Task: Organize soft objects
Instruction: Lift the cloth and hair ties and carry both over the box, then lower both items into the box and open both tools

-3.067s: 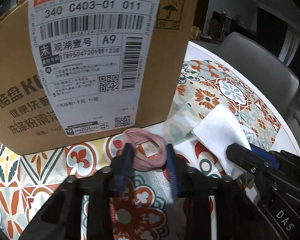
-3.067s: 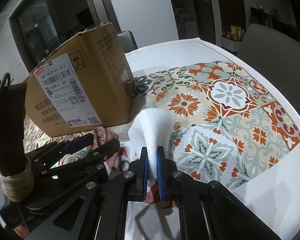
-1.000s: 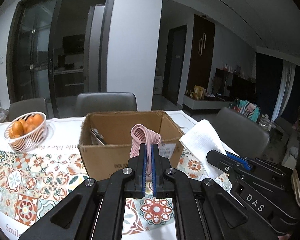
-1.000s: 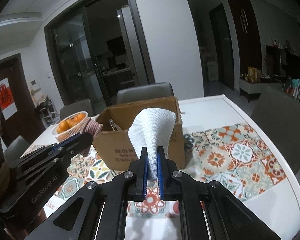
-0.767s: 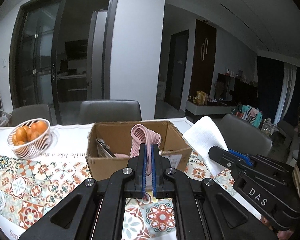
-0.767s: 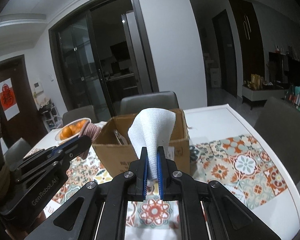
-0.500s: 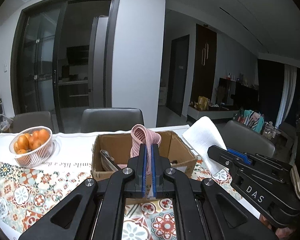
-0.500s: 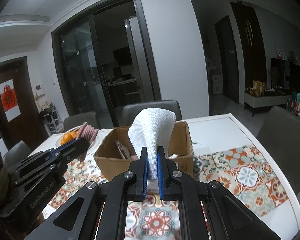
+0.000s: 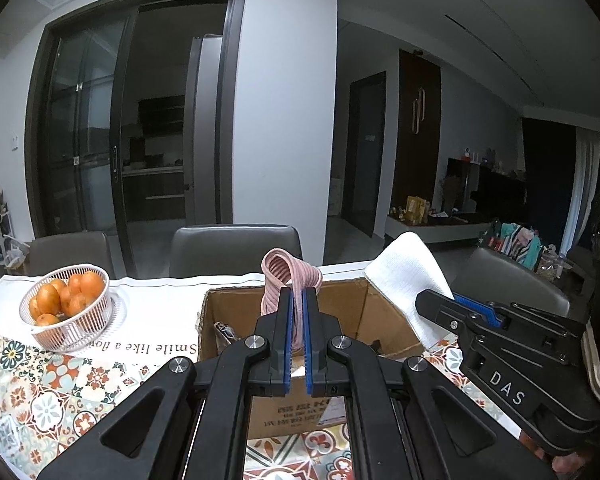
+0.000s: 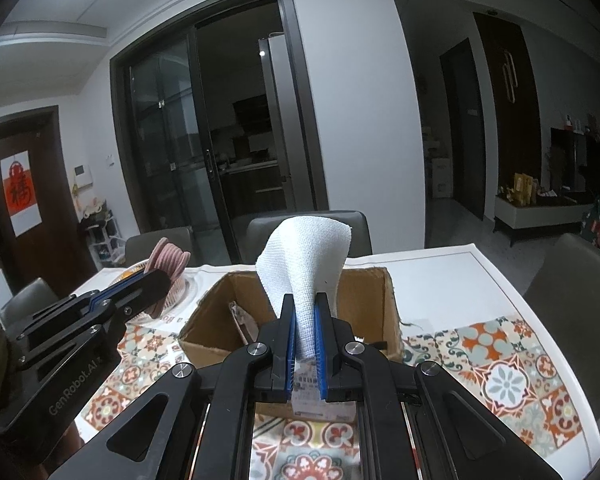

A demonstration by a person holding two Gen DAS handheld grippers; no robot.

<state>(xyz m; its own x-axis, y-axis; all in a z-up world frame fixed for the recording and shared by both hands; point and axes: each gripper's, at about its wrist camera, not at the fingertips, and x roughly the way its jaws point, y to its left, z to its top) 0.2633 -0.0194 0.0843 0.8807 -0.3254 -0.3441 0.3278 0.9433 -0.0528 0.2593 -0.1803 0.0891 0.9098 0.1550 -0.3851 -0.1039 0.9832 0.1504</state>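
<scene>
Risk: if you open early, the band [image 9: 290,276] or cloth [image 10: 306,256] could drop on the surface [image 10: 496,384] short of the box [image 10: 380,300].
Risk 2: the 2 grippers sit close; they could bump at the box mouth.
Left gripper [image 9: 296,336]: raised, level, jaws narrow on the band.
Right gripper [image 10: 305,340]: raised beside it, jaws narrow on the cloth.
Items: both held above the box's near rim.

Matte black two-finger grippers with blue-lined fingers

The left gripper [image 9: 296,300] has blue ribbed pads, silver round screws and angular black linkage arms; its side reads "GenRobot.AI" in grey. The right gripper [image 10: 305,304] matches, with "DAS" printed on its casing.
</scene>
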